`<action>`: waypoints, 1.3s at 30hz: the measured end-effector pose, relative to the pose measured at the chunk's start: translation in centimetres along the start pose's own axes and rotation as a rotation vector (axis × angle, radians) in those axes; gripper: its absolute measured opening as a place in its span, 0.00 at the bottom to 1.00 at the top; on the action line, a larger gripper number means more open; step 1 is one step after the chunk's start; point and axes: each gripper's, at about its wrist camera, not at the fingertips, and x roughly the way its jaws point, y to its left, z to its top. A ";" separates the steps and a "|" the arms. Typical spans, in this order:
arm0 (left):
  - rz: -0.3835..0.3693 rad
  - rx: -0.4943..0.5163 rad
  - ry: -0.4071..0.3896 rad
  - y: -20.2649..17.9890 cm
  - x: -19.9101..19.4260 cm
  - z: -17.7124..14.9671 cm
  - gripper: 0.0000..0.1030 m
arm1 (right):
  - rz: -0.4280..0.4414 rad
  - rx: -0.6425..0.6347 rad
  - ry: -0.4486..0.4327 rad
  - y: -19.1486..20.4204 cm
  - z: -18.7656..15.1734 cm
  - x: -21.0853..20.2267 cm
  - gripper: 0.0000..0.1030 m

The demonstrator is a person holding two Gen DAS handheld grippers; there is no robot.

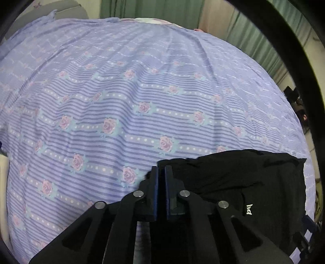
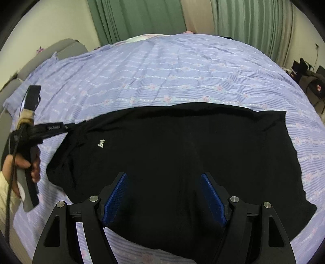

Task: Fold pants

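Pants (image 2: 182, 154), black with a small white logo (image 2: 101, 144), lie spread on the bed (image 2: 162, 77), and the left fingers (image 1: 155, 188) are pinched narrow on the pants' edge at the side nearest the logo. The right gripper (image 2: 164, 178) hangs over the near middle of the pants with its blue-padded fingers (image 2: 116, 196) wide apart and nothing between them. Beyond the pants the striped, rose-printed bedsheet runs to green curtains (image 2: 138, 18); left of the pants a hand (image 2: 24, 164) grips the left gripper's (image 1: 161, 170) handle.
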 end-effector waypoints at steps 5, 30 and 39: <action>0.123 -0.013 -0.151 -1.8 -5.9 -1.5 0.66 | -0.029 0.016 -0.033 -1.1 -0.2 -1.9 0.72; -0.315 -0.686 -0.009 -2.0 -0.6 -13.2 0.60 | -0.070 0.046 0.041 -6.4 -4.3 -2.9 0.75; -0.164 -0.532 -0.108 -3.3 -5.7 -10.5 0.27 | -0.079 -0.064 -0.038 -4.7 -5.0 -5.4 0.75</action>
